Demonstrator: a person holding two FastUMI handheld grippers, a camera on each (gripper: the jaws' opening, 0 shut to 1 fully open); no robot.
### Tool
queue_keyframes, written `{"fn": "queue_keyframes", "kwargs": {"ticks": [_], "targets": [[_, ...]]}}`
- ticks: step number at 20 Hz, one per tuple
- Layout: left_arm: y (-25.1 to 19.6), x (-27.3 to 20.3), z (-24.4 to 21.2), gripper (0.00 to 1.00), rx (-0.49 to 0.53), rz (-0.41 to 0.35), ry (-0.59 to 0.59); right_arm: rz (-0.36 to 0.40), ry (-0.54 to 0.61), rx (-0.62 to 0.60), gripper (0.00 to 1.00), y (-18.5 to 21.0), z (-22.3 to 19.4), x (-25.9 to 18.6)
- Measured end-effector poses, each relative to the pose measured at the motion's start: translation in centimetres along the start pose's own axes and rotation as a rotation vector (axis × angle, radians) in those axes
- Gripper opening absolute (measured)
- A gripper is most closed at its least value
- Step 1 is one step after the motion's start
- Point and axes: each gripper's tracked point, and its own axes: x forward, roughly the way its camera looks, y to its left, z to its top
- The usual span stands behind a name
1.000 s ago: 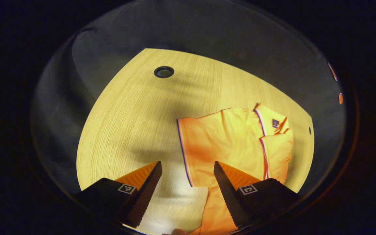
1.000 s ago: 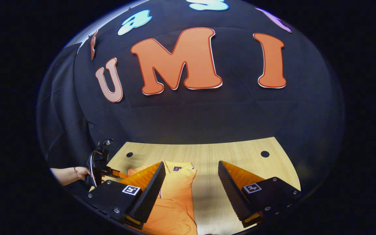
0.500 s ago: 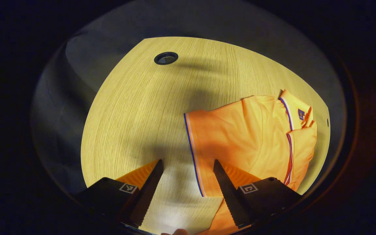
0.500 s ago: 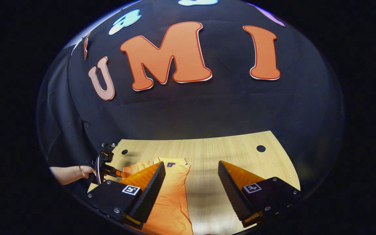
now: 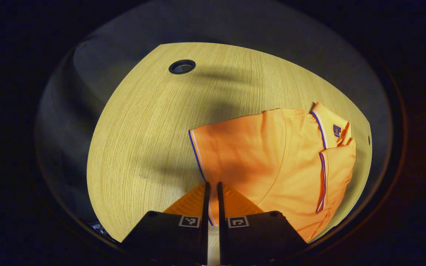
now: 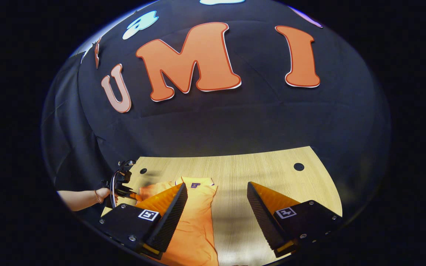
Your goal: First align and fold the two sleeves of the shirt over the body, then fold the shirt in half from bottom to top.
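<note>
1. Step in hand, as I judge it: the sleeve folds. My left gripper [image 5: 211, 186] has its jaws drawn together to a thin slit on the striped cuff edge of the sleeve [image 5: 231, 155]. The trim line runs straight into the slit, so I take it as pinched, both fingers on the cloth.

2. The shirt [image 5: 290, 162] lies flat on the surface [image 5: 142, 122], ahead and to the right of my left jaws. Its collar [image 5: 333, 125] sits at the far right, and the other sleeve appears already laid over the body there, though I can't be sure.

3. In the right gripper view, my right gripper [image 6: 216, 207] hangs above the surface with jaws wide apart, holding nothing. The shirt [image 6: 194, 225] lies under and just beyond its left finger. The left gripper [image 6: 120, 184] and the hand [image 6: 104, 194] holding it sit far to the left, at the shirt's edge.

4. Next move, as I judge it: lift the pinched cuff a little and carry it across the body toward the collar side, keeping its edge in line with the other sleeve, then let go.

5. Against half a second ago: the left jaws stood wide open straddling the cuff trim; now they have closed on it. The right gripper has barely shifted.
</note>
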Motion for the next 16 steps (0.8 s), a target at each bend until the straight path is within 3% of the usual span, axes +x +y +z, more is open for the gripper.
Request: {"fn": "queue_keyframes", "kwargs": {"ticks": [1,2,8,16], "targets": [[0.1,0.0,0.0,0.13,0.011,0.013,-0.005,-0.004,-0.006,-0.001,0.99,-0.1,0.2,-0.1],[0.1,-0.3,0.4,0.05,0.025,0.024,-0.025,-0.01,-0.013,-0.001,0.99,-0.2,0.3,-0.2],[-0.7,-2.9,1.4,0.04,0.064,0.049,-0.089,-0.035,-0.055,0.012,0.99,-0.8,0.7,-0.9],[-6.2,-9.2,3.0,0.04,0.155,0.005,-0.181,-0.007,-0.082,0.034,0.99,-0.7,1.5,-2.2]]}}
